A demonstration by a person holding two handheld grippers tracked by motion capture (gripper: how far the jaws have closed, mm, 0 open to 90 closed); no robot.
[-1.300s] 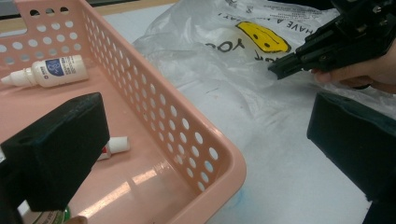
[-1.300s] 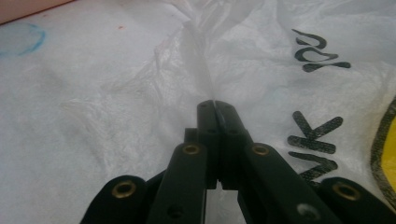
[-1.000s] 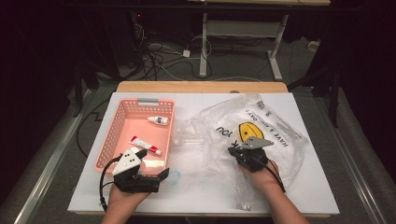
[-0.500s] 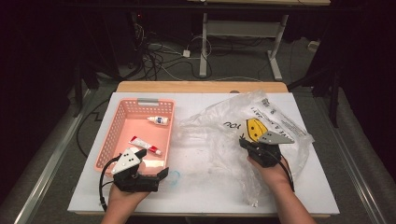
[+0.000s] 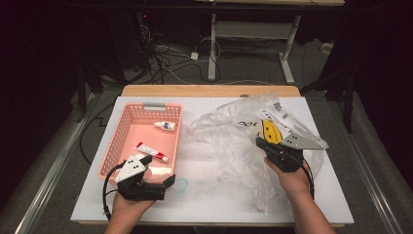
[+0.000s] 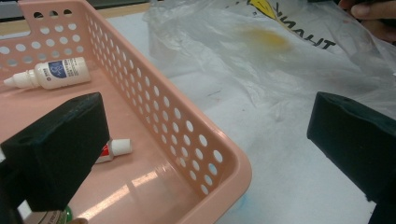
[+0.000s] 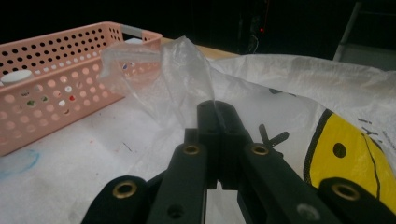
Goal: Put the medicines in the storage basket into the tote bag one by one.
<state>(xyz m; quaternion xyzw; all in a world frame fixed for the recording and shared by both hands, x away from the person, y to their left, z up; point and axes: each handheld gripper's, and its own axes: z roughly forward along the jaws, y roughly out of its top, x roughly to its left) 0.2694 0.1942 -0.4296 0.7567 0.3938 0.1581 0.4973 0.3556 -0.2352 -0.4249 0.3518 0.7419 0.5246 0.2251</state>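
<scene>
A clear plastic bag (image 5: 229,136) with a yellow smiley face and black print lies crumpled on the white table's right half. My right gripper (image 5: 262,142) is shut on a fold of this bag (image 7: 182,65) and holds it raised off the table; its closed tips (image 7: 217,109) pinch the film. My left gripper (image 5: 158,170) stands open at the near right corner of a pink perforated basket (image 5: 122,141). In the left gripper view (image 6: 205,126) one jaw hangs over the basket's (image 6: 187,130) inside, the other over the table, nothing gripped.
In the basket lie a small white bottle (image 5: 164,126) (image 6: 51,73) and a red-and-white tube (image 5: 152,152) (image 6: 112,149). A faint blue mark (image 5: 182,185) is on the table near the basket. Beyond the table's wooden far edge (image 5: 209,90) are cables and desk legs on the floor.
My right gripper has moved right and upward with the bag, pulling the film higher and more bunched. The left gripper has stayed in place.
</scene>
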